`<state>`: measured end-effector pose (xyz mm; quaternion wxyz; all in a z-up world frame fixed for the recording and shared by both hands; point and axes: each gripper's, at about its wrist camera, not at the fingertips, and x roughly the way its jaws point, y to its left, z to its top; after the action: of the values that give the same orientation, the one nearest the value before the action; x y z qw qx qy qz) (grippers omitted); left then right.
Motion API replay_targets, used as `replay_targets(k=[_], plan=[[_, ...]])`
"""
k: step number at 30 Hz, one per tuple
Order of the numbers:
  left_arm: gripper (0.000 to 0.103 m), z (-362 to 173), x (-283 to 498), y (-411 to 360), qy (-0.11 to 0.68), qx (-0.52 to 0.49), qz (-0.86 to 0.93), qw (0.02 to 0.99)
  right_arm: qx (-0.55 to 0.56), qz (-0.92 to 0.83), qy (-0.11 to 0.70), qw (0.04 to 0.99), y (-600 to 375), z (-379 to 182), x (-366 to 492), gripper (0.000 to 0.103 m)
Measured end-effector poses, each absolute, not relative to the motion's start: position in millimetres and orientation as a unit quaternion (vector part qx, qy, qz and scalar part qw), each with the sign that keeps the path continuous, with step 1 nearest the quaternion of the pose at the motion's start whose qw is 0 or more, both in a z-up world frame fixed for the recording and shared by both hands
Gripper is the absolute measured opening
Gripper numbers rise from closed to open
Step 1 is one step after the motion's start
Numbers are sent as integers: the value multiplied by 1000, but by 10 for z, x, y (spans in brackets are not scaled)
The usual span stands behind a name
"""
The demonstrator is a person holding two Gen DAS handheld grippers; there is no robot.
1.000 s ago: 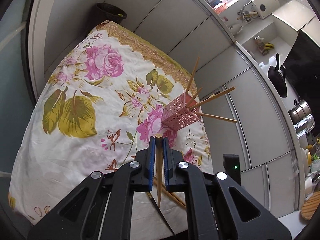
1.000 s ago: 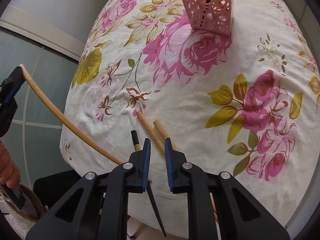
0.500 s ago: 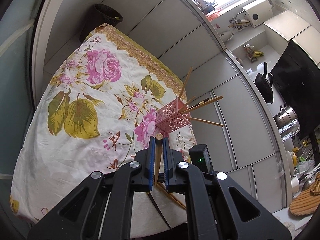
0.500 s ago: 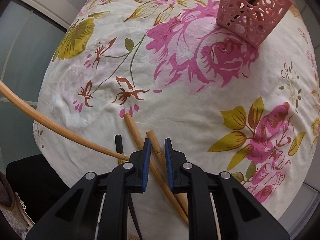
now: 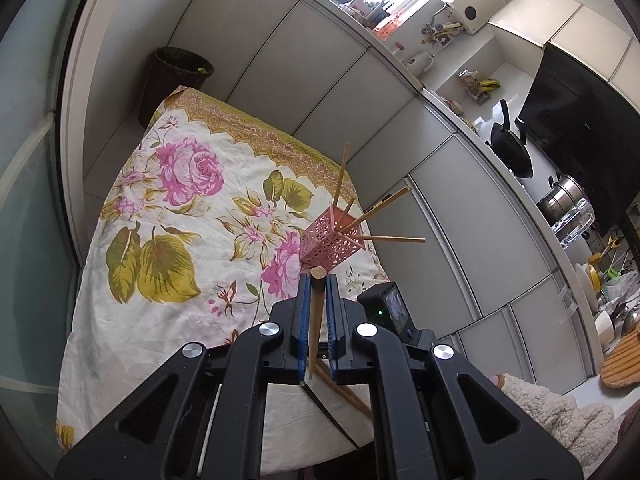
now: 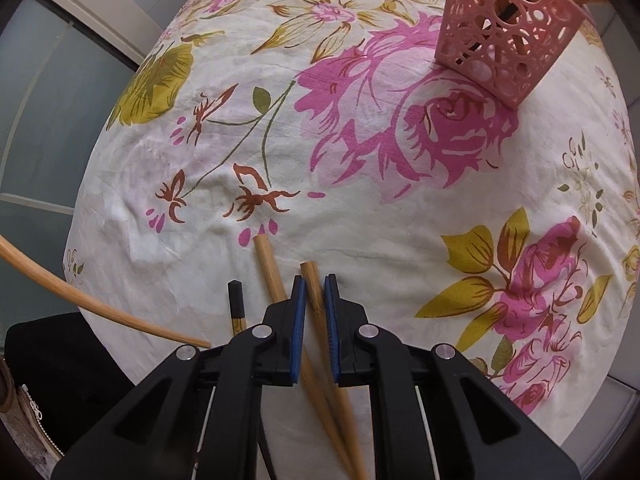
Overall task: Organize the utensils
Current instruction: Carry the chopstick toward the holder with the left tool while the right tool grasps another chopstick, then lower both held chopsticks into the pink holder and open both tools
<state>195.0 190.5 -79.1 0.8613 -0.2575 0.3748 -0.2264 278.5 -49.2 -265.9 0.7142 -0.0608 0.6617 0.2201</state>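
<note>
In the left wrist view the left gripper (image 5: 316,280) sits at lower centre, its blue pads pinching a bamboo chopstick (image 5: 316,312) that runs down between them, its blunt end showing just above the fingertips. Past it, right of centre, a pink holder (image 5: 332,246) stands on the floral cloth (image 5: 168,208), with several chopsticks fanning out of its top toward the upper right. Under the gripper, near the cloth's lower edge, two more bamboo chopsticks (image 5: 340,388) and a dark chopstick (image 5: 328,412) lie on the cloth. A black bin (image 5: 176,80) stands at the upper left beyond the table, grey cabinet doors (image 5: 460,240) curve down the right side, and a fleecy sleeve (image 5: 552,412) shows at the lower right. In the right wrist view the right gripper (image 6: 315,284) is at lower centre, pointing steeply down at the cloth (image 6: 360,208), its jaws drawn in on the right one (image 6: 314,296) of two bamboo chopsticks lying there; the pads look pressed to its sides. The other (image 6: 272,272) lies just to its left and passes under the left finger, and a dark chopstick (image 6: 237,308) lies further left. The holder (image 6: 508,36) stands at the upper right, well apart from the gripper. A long bamboo stick (image 6: 100,312) curves in from the left edge above the cloth.
</note>
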Motion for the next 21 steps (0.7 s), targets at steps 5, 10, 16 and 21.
replay_targets(k=[5,10,16,21], plan=[[7,-657,1872,1846,362,-244,-218,873,-68,199,628,750,-578,-2579,2561,8],[7,-449,1785,1653,344,-222,-217,886,-31,182,573,799,-910,-2150,2322,8],[7,-136,1684,1314,324,-181,-219,903,12,163,487,858,-1352,-1394,2064,8],[7,133,1571,970,310,-134,-224,914,37,157,421,892,-1638,-808,1724,8]])
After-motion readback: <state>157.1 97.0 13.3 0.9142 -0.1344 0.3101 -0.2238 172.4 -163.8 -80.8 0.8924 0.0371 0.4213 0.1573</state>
